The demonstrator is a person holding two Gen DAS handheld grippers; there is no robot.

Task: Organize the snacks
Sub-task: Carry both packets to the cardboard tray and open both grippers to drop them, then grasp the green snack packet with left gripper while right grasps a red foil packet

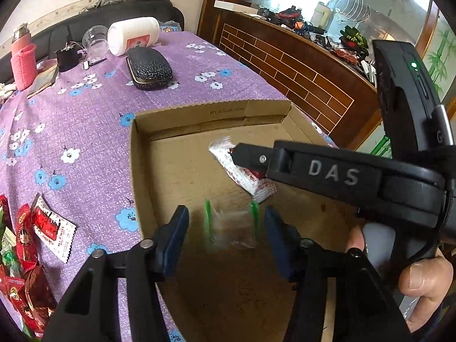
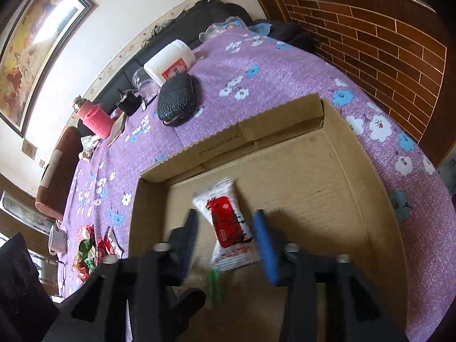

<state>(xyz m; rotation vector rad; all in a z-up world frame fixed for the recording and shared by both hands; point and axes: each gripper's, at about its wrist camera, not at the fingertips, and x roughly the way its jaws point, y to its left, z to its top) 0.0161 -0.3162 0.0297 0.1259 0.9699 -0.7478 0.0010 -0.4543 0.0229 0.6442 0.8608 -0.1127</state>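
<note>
L wrist view: left gripper (image 1: 226, 230) has its jaws spread, w/ a clear packet with green edges (image 1: 231, 225) between them. The packet is blurred and neither pad presses on it, so it looks let go, over the floor of the cardboard box (image 1: 199, 116). Whether it's already lying flat I can't tell. Beyond the jaw tips and to the right, the right gripper reaches in from the side, its finger over a white and red packet (image 1: 245, 176). Left of the jaws, outside the box, more snacks (image 1: 42, 228) lie on the purple flowered table (image 1: 85, 119). A hand (image 1: 421, 279) grips the other tool's handle, lower right.

R wrist view: right gripper (image 2: 225, 228) also has jaws spread. The white and red packet (image 2: 228, 225) sits between them, motion-blurred, touching neither pad as far as I can see, so prob. dropping or just landed in the box (image 2: 228, 142). Below the jaws, a sliver of the green-edged packet (image 2: 215, 282). Snack pile (image 2: 91, 250) is well left of the jaws, on the table (image 2: 285, 65).

Handling: these packets look light, thin, crinkly, w/ slick film that bends rather than holds shape. Best pinch, I'd judge, is across the flat sealed edge or the middle; easy on the squeeze, contents may crush.
</note>
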